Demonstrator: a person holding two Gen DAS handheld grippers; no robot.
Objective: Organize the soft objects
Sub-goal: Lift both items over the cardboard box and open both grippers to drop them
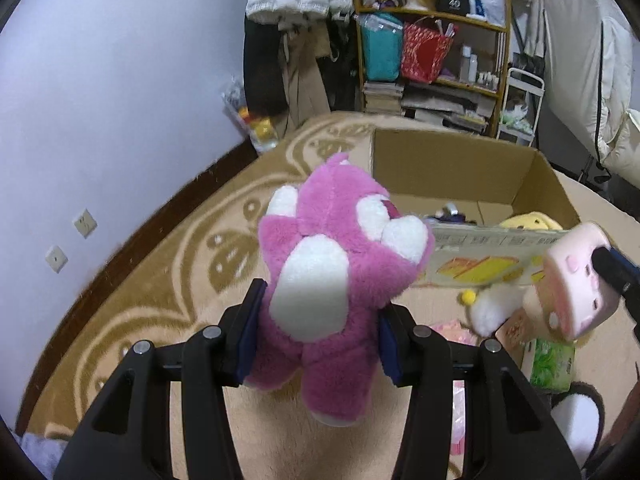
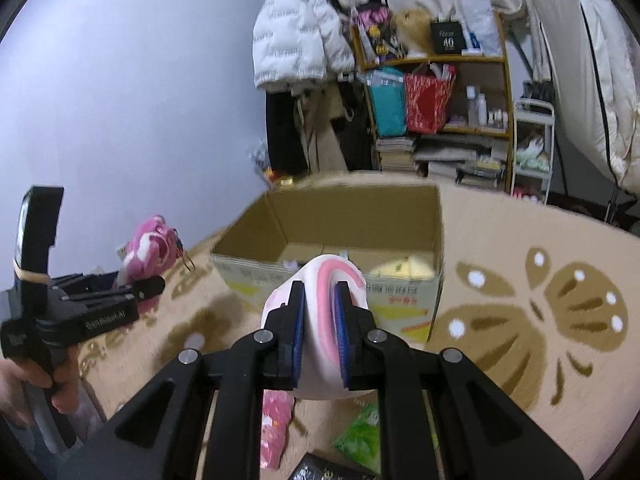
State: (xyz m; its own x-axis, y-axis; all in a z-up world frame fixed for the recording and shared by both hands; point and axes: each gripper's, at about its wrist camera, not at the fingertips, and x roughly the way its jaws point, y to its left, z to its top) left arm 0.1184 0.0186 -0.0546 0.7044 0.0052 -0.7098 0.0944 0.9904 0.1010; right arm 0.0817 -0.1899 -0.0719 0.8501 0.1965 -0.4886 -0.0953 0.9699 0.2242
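1. In the left wrist view we see the left tongs (image 1: 318,334) clenched on a pink plush bear (image 1: 336,276), lifted off the rug (image 1: 160,280) just in front of the cardboard box (image 1: 460,168); its white belly and paws face us.
2. Only the right wrist view shows the person's hand (image 2: 24,384) around the left tool's handle, with the bear a blurred pink shape to the left of the box (image 2: 340,232).
3. We see the right tongs (image 2: 318,336) grasping a pink-and-white squishy toy (image 2: 334,292), held in front of the box's near wall.
4. The left wrist view alone shows that toy's face (image 1: 576,280), to the right of the box's near wall.
5. Inside the box, a yellow plush (image 1: 528,222) is half hidden by the near wall; other small items there are too unclear to name.
6. Packets on the rug near the box are cut off by the tongs.
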